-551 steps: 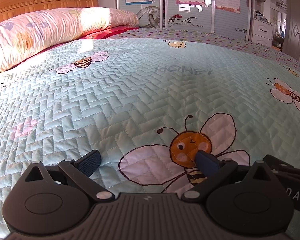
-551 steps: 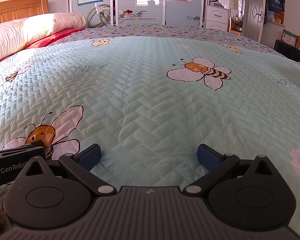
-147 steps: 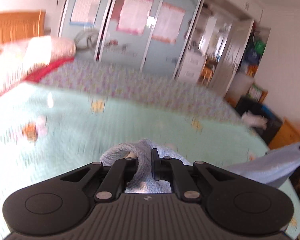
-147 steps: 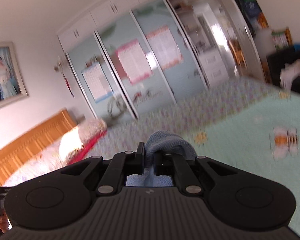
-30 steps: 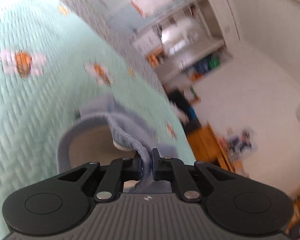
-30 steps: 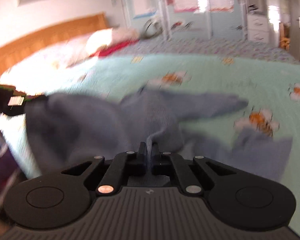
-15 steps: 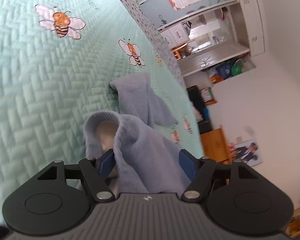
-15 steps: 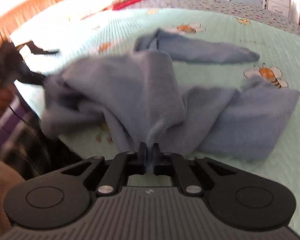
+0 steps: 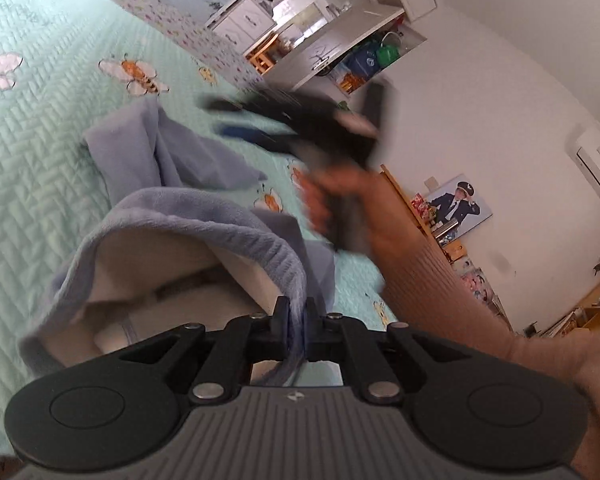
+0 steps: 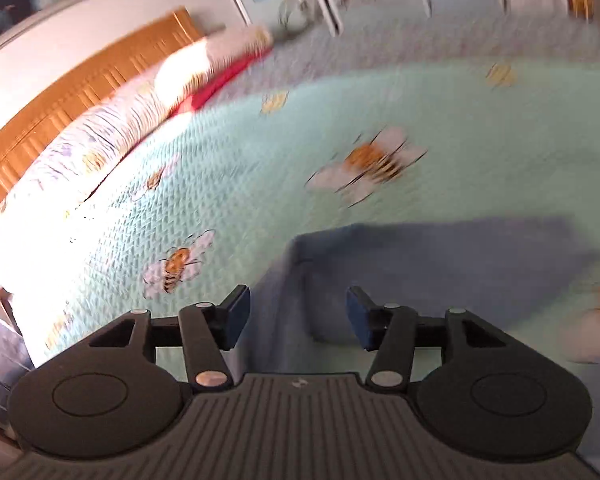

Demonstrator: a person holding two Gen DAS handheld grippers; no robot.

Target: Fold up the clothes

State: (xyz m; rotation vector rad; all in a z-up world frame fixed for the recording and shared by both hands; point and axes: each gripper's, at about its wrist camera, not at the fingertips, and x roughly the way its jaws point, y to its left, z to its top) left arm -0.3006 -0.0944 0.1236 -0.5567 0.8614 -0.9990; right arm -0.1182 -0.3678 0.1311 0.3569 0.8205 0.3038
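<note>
A blue knit garment with a cream lining (image 9: pixel 188 216) lies bunched on the bed. My left gripper (image 9: pixel 296 320) is shut on its ribbed edge and lifts it off the quilt. One sleeve (image 9: pixel 140 144) trails away flat. In the left wrist view my right gripper (image 9: pixel 220 118) is a blur above the garment, held by a person's hand (image 9: pixel 340 200). In the right wrist view the right gripper (image 10: pixel 298 314) hangs over a flat blue part of the garment (image 10: pixel 440 256). Its jaws are opening and no cloth is pressed between the pads.
The mint quilt with bee prints (image 10: pixel 260 152) covers the whole bed. A rolled floral duvet (image 10: pixel 132 116) and a wooden headboard (image 10: pixel 80 80) lie at the far left. White shelves and cupboards (image 9: pixel 300 20) stand past the bed. A ribbed sleeve (image 9: pixel 428 280) crosses the right side.
The left gripper, open around the fabric half a second ago, has shut on the garment's edge. The right gripper has let go of the cloth, opened and swung away across the bed.
</note>
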